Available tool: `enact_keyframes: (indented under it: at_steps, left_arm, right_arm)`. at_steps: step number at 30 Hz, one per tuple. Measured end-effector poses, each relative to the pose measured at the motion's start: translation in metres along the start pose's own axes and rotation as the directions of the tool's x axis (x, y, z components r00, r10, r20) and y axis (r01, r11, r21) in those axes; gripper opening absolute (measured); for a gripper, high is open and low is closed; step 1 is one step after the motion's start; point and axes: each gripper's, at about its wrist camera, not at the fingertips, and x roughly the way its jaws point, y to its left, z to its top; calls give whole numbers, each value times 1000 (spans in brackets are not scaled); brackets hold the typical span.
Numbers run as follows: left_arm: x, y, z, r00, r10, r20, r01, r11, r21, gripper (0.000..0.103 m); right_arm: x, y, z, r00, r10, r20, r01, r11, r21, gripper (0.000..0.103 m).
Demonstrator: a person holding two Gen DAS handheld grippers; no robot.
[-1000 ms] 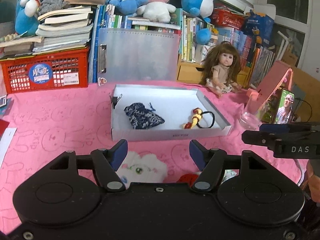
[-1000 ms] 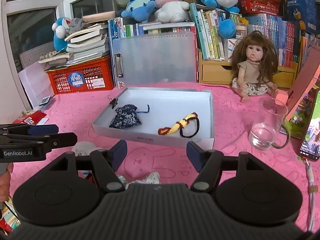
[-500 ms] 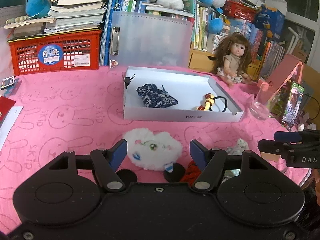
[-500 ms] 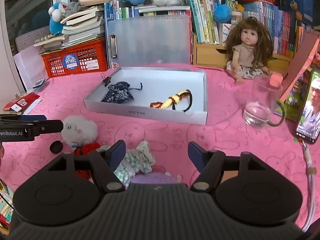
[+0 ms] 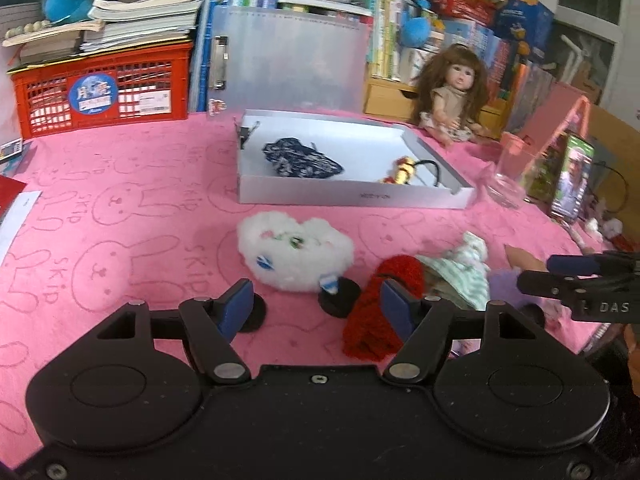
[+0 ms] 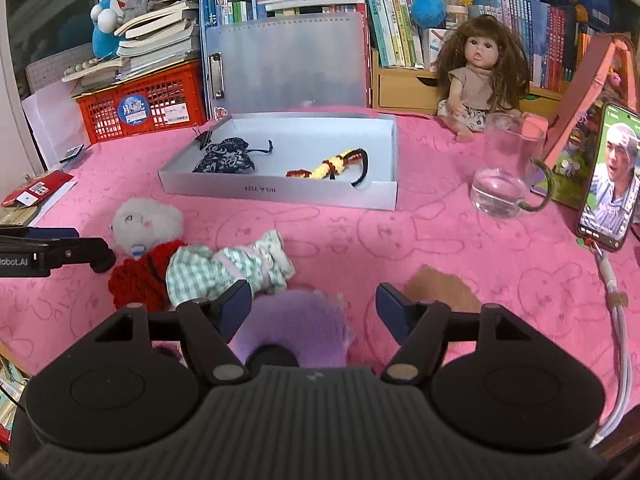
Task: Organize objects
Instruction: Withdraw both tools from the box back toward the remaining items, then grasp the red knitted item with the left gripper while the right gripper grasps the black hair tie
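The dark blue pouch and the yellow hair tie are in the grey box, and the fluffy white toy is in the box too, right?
Not quite. The dark blue pouch and the yellow hair tie are in the grey box, but the fluffy white toy is not. It lies on the pink cloth in front of the box, outside it. The left wrist view shows this best.

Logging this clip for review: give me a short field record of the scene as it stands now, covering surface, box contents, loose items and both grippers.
surface: pink cloth
box: white box, open, near the middle
in box: dark pouch; yellow-red hair tie
loose in front of box: white plush; red knit piece; checked cloth; purple plush
beside box: glass mug; phone; doll
left hand-held gripper: open, holding nothing
right hand-held gripper: open, over purple plush
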Motion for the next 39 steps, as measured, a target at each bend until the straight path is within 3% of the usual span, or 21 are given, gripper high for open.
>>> enact_keyframes:
  at_steps: [7,15,26,31,39]
  left_arm:
    - [-2,-18,-4,998,-70,-1,70,997,37,68]
    - [5,-30,-2,995,-97,-11,97,994,43,63]
    - [16,-38,1,995,-97,-22,98,993,64,60]
    - [24,-44,0,995,-97,-32,100,992,77,60]
    - [33,-46,-1,996,-81,-43,85,993,83,45]
  right_arm:
    - [-12,5,-18,1000,6,10,-6,1000,-9,80]
    - [-20,26,-33,999,-6,32,9,994,-107,79]
    - [-19,43,-46,998,-52,44,60,977,-204,59]
    - [-16,43,-47,997,-58,44,66,977,-204,42]
    - [-17,40,-47,997,-57,54,66,979,-192,37]
